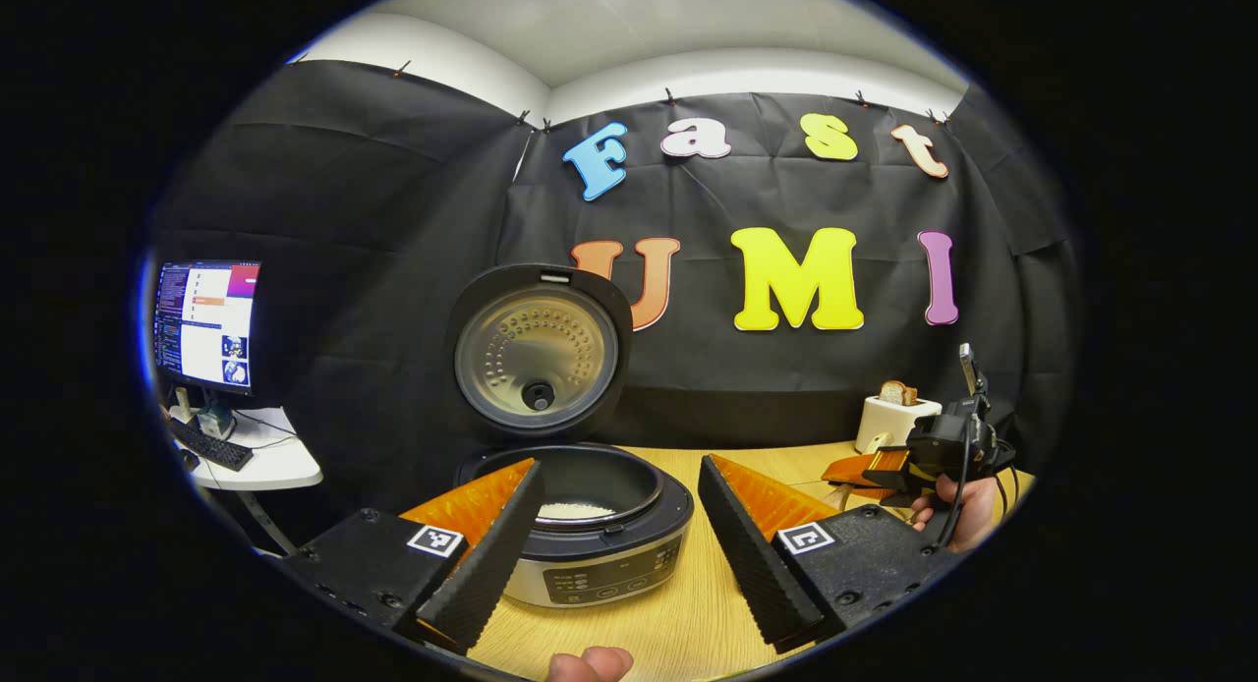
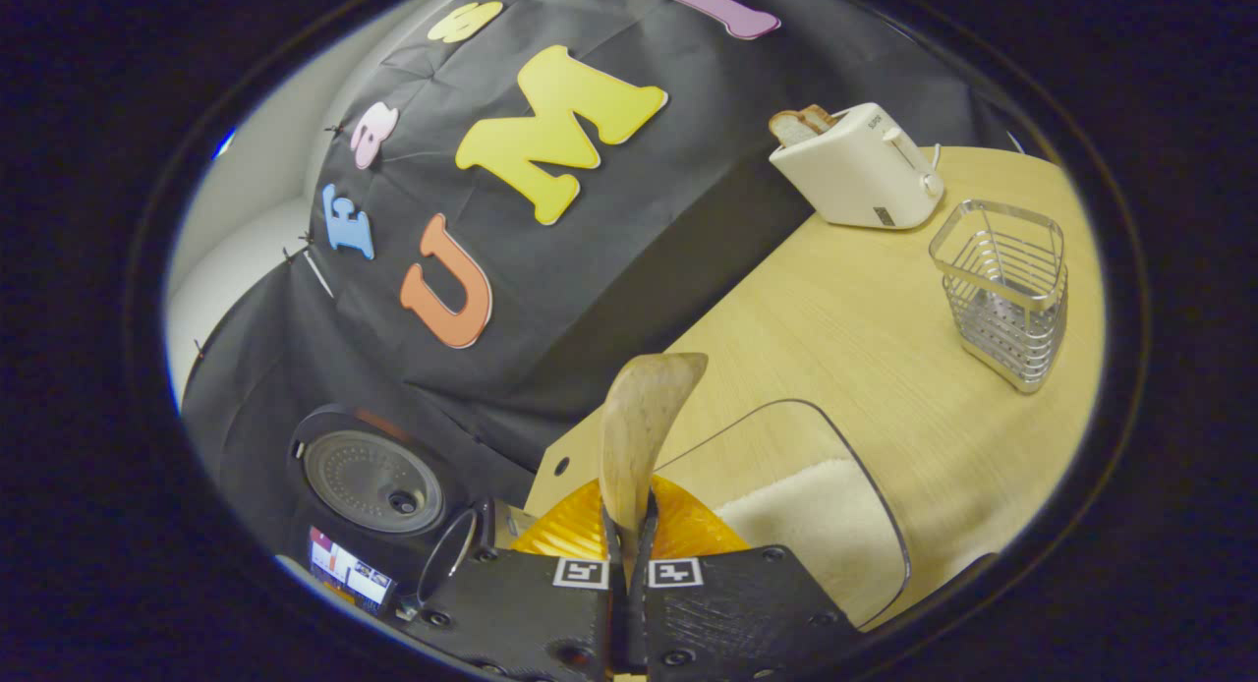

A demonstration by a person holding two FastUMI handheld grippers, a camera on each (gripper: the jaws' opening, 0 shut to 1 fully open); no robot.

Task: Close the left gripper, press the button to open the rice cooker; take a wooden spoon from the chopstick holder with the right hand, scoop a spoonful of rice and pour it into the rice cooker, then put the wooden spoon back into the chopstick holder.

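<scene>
Right gripper (image 2: 629, 554): fingers pressed together on the handle of the wooden spoon (image 2: 644, 426), bowl end pointing forward and up, away from the camera. The bowl looks bare from this side; whether rice sits in its hollow cannot be told. The spoon hangs over a clear container of rice (image 2: 816, 510) standing on the table (image 2: 865, 309) just below the gripper, which suits the scooping step. The chopstick holder (image 2: 1004, 289), a wire basket, stands well apart toward the far edge, with nothing in it that I can make out, so the return trip is not yet done. A white toaster (image 2: 857, 166) stands beyond it.

Left gripper (image 1: 619, 535): fingers spread wide, holding nothing, parked on either side of the rice cooker (image 1: 600, 554). Lid (image 1: 539, 348) stands upright, so the button press looks done; the open hand probably just waits clear of the pot.

View differences: the left gripper view looks into the inner pot and shows a pale layer of rice at the bottom, plus the control panel on the front. It also catches the right gripper (image 1: 899, 476) and the hand (image 1: 968, 513) holding it, off beside the toaster. The right gripper view gives the cooker only at the lower left, lid underside facing the camera, the pot itself hidden, but it alone resolves the spoon grip and the holder. A monitor (image 1: 206, 323) sits on a side desk left of the cooker.
</scene>
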